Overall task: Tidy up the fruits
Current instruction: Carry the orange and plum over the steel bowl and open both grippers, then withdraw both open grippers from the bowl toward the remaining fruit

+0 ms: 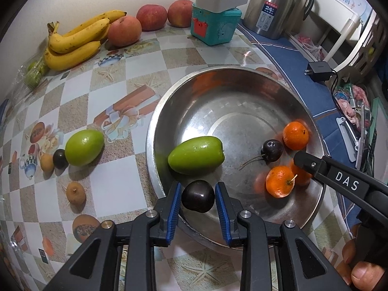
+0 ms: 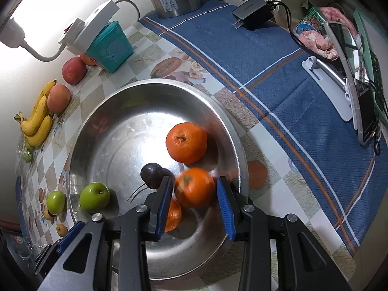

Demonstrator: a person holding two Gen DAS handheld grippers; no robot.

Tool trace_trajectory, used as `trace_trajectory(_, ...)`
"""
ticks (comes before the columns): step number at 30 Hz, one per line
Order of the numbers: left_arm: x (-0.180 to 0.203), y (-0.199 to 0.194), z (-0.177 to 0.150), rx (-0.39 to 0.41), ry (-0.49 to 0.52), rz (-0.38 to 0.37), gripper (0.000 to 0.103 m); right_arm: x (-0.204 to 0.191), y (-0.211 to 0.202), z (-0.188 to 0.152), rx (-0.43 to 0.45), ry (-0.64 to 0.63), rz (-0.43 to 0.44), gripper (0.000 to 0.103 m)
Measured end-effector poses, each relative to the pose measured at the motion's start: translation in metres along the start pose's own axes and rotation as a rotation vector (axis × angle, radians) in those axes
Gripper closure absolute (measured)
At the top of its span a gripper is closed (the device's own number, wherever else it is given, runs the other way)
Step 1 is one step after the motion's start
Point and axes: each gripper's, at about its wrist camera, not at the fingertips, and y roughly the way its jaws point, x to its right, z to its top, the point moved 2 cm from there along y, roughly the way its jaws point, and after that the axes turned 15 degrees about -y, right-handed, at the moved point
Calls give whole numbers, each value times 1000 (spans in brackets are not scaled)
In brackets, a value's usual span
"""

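Left tongs (image 1: 198, 195) look just released, dark plum (image 1: 198, 196) loose between them over the steel bowl (image 1: 155, 131)'s near rim. Right tongs (image 2: 193, 190) straddle a blurry orange (image 2: 194, 187) inside the bowl; can't tell if gripped.

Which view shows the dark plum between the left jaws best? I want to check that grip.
The left wrist view: the dark plum sits centred between the blue pads, just inside the steel bowl's near rim. The right wrist view does not show this plum; only the left gripper's edge appears at lower left.
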Motion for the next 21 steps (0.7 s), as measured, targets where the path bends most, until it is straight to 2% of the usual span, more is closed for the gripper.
trace_trajectory(2, 1, -1, 0, -1, 0, -16, 59, 1, -3, 0, 7, 3, -1, 62)
trace_trajectory(3, 2, -2, 0, 0, 1, -21, 55, 2, -4, 1, 13, 6, -3, 58)
trace_trajectory(4, 4, -3, -1, 4, 9, -16, 54, 2, -5, 1, 17, 7, -5, 55)
trace_trajectory(12, 4, -14, 4, 29, 6, -20, 53, -2, -16, 6, 52, -12, -3, 55)
trace_trajectory(15, -6, -21, 11, 36, -47, -9, 45, -4, -20, 8, 63, -20, -3, 51)
trace_trajectory(21, -46, -41, 27, 88, -216, 65, 45, -6, -22, 9, 64, -32, -7, 49)
